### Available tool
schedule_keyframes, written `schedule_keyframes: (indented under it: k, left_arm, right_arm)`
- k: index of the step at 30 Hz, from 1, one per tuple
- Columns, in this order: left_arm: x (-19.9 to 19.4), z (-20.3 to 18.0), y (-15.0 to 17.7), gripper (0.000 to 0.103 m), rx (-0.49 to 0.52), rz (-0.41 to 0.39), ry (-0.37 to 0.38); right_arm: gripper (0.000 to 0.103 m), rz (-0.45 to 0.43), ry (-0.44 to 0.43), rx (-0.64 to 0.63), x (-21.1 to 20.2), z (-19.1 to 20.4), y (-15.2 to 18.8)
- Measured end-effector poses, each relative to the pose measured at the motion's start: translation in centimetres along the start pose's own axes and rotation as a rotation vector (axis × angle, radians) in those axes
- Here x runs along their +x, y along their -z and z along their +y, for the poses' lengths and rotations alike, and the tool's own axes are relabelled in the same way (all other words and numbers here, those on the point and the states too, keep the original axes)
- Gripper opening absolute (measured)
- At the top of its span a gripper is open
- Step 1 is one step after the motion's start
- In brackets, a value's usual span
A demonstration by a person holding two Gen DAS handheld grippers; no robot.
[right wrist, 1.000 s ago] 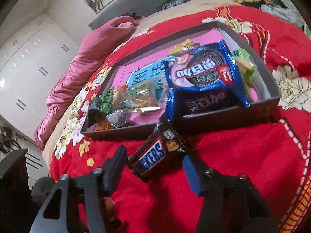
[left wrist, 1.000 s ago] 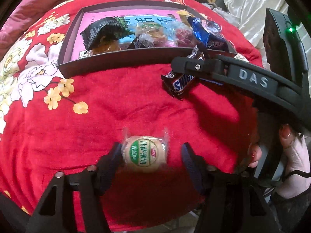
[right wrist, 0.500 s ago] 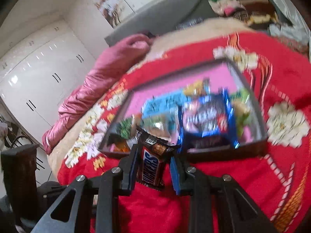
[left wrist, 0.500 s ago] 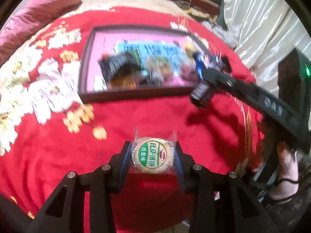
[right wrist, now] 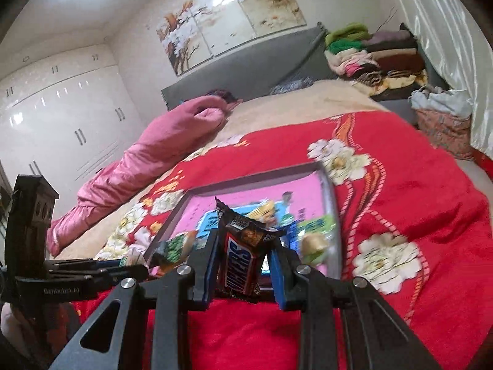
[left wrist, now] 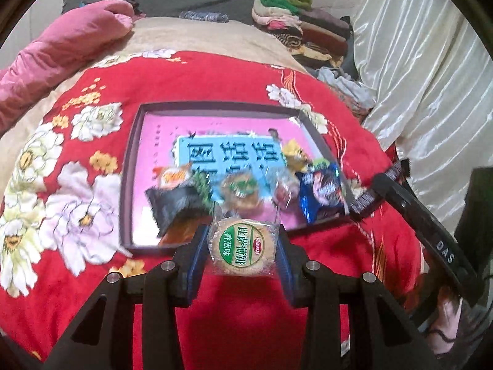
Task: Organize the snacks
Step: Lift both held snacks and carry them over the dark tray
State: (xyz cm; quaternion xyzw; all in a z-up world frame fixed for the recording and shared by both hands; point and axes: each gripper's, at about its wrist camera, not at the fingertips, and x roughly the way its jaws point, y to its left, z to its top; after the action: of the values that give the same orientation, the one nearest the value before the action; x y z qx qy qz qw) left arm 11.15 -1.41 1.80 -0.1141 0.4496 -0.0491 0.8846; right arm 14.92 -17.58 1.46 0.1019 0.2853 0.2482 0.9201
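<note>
My left gripper is shut on a round wrapped biscuit with a green label, lifted above the red blanket in front of the dark tray. In the tray lie several wrapped snacks, among them a black packet and a blue packet. In the right wrist view my right gripper is shut on a Snickers bar, held upright just before the tray. The same bar's end shows at the right of the left wrist view, in the right gripper.
The red flowered blanket covers the bed. A pink quilt lies at the far left, folded clothes are stacked by the grey headboard, and a white curtain hangs at the right. A hand holds the right gripper's handle.
Both grippers closed on their snacks and rose off the blanket: the left took the biscuit, the right took the Snickers bar. Both views tipped upward, showing more of the room.
</note>
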Motion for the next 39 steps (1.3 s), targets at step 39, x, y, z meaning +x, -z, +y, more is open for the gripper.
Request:
schedule_keyframes:
  k: [39]
  left_arm:
    - [6.9,-2.2,-2.4,0.043,0.028,0.049,-0.054]
  right_arm:
    - [0.03,0.17,0.089,-0.018,6.3,-3.1,0.4]
